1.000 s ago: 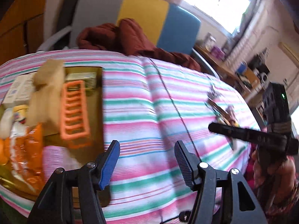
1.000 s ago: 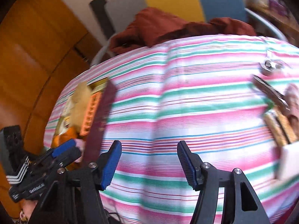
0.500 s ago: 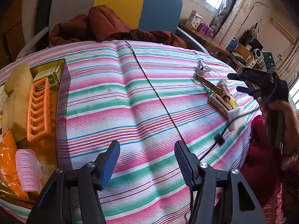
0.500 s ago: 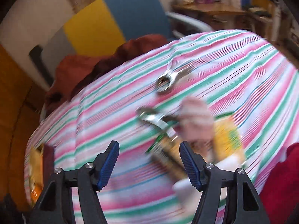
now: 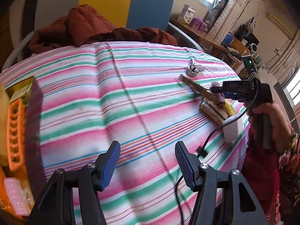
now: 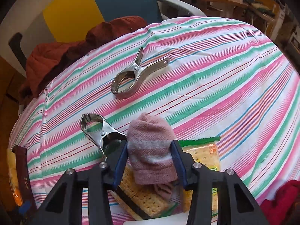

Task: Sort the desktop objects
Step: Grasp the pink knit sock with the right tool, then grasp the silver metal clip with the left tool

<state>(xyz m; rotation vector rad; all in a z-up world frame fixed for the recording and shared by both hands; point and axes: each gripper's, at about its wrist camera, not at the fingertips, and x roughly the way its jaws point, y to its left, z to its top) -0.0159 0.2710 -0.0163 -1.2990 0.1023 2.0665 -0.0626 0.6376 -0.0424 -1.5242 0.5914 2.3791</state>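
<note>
Striped pink, green and white cloth covered the table (image 5: 131, 97), with a yellow, blue and grey chair (image 5: 150, 1) behind its far edge and a rust-red garment (image 5: 84, 26) heaped on the seat.

One rolled pink sock (image 6: 151, 150) lay near the table's right edge, on top of cracker packets (image 6: 204, 155). The right gripper (image 6: 150, 161) had just been closing its jaws and the blue pads stood against both sides of the sock, grasping it. In the left wrist view that gripper (image 5: 223, 91) reached in level from the right, the person's hand (image 5: 262, 112) wrapped round its handle.

Two steel spring clamps were on the cloth: one clamp (image 6: 136, 76) alone toward the far edge, the other clamp (image 6: 99, 131) just left of the sock with its handle running under the gripper. One white block (image 5: 233, 129) sat at the near end of the cracker packets, by the right edge. A black cable (image 5: 208, 142) trailed across it.

The left gripper (image 5: 148, 161) hung over bare cloth near the front edge, tilted downward, its jaws apart with nothing between them.

At the left edge a tray (image 5: 31, 112) held one orange slotted rack (image 5: 16, 133), one pink ribbed piece (image 5: 15, 195), a small green box (image 5: 22, 91) and orange packaging that was cut off by the frame.
</note>
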